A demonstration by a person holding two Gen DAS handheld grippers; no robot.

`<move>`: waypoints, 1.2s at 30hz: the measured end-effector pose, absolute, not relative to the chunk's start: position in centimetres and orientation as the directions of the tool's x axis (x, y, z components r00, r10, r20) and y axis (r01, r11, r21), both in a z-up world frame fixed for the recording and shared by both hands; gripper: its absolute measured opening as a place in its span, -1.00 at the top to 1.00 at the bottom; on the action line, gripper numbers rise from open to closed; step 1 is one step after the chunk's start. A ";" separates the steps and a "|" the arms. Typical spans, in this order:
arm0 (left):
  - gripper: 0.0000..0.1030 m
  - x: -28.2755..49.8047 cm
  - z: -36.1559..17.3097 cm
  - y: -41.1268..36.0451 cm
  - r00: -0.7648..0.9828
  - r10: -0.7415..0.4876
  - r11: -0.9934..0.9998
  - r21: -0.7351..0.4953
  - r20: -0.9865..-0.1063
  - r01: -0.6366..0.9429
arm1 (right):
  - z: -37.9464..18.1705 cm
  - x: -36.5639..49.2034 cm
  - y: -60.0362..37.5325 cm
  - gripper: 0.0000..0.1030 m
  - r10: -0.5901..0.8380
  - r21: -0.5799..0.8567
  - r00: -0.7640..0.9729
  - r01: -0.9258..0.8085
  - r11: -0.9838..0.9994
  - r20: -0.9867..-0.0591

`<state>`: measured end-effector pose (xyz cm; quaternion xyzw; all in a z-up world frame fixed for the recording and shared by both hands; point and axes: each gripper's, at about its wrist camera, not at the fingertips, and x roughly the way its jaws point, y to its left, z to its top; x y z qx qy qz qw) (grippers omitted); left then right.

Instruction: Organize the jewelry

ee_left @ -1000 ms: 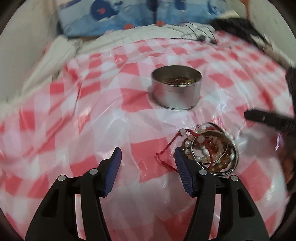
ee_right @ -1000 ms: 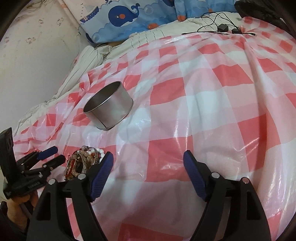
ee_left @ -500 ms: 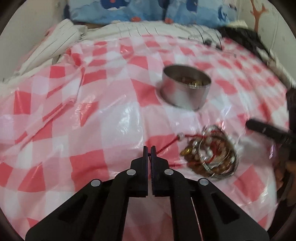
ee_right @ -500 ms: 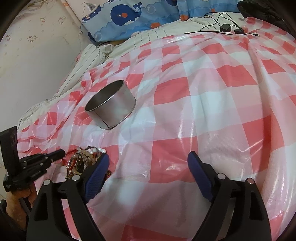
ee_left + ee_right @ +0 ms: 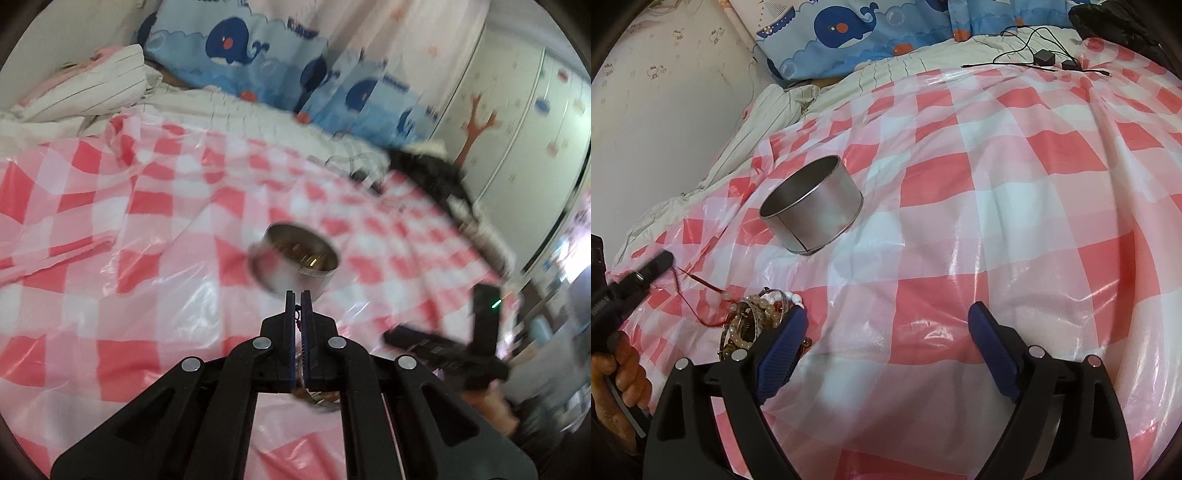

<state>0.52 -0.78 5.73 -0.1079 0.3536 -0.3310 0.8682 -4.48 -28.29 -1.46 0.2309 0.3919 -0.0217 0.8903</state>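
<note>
My left gripper [image 5: 298, 295] is shut on a thin red cord [image 5: 297, 314], raised above the checked plastic sheet. In the right wrist view the left gripper [image 5: 663, 260] shows at the left edge, and the red cord [image 5: 698, 280] runs from it down to a tangled pile of bead bracelets and bangles [image 5: 757, 314]. A round metal tin [image 5: 295, 264] with gold pieces inside stands just beyond the left fingertips; its side [image 5: 812, 206] faces the right wrist view. My right gripper [image 5: 886, 312] hovers beside the pile, its jaws opening with nothing between them.
The red-and-white checked sheet [image 5: 997, 221] covers a bed. A whale-print pillow [image 5: 857, 33] and striped bedding [image 5: 775, 107] lie at the back. Black cables with an adapter [image 5: 1043, 57] rest at the far right. A wall [image 5: 665, 92] bounds the left side.
The left gripper shut on the red cord, then rose and tilted up, drawing the cord out from the pile. The right jaws spread slightly wider; the right hand stayed put.
</note>
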 end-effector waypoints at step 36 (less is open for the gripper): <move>0.96 0.5 5.6 -2.1 0.533 -0.620 0.779 -0.369 -0.576 0.507 | 0.3 -3.0 -24.5 0.87 0.350 0.490 0.721 -0.017 0.871 -0.598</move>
